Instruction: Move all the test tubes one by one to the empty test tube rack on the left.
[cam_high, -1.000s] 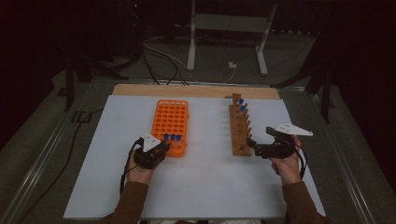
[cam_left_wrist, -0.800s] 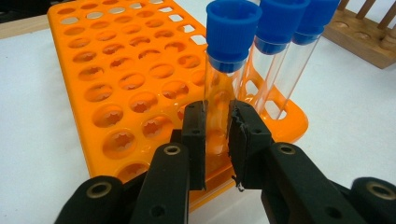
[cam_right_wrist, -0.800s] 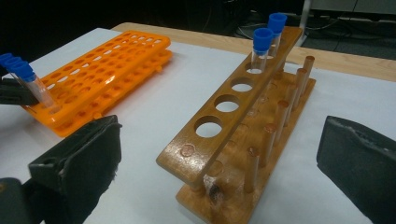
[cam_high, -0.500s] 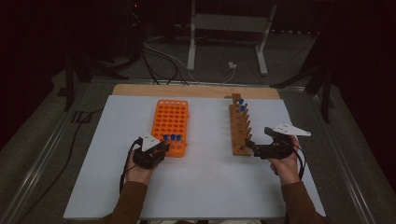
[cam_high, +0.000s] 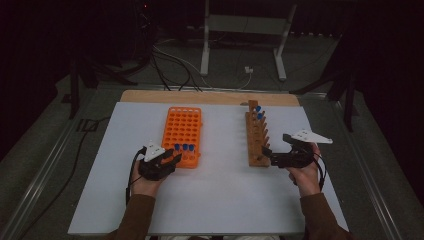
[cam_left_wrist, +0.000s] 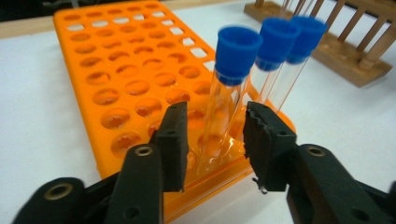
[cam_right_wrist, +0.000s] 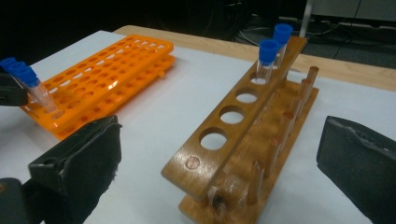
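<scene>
tube: capped glass test tube (cam_left_wrist: 229, 93), light, slick, breakable; grasp mid-barrel (below the cap)
rack: orange rack (cam_left_wrist: 121, 70), near table edge
left gripper (cam_left_wrist: 215, 140): jaws just opening, straddling tube, pads clear
right gripper (cam_right_wrist: 219, 158): wide open, empty

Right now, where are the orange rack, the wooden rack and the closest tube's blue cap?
orange rack (cam_high: 183, 131), high view, on its holed top.
wooden rack (cam_right_wrist: 233, 128), right gripper view, on its top board.
blue cap (cam_left_wrist: 238, 53), left gripper view, on its side.
</scene>
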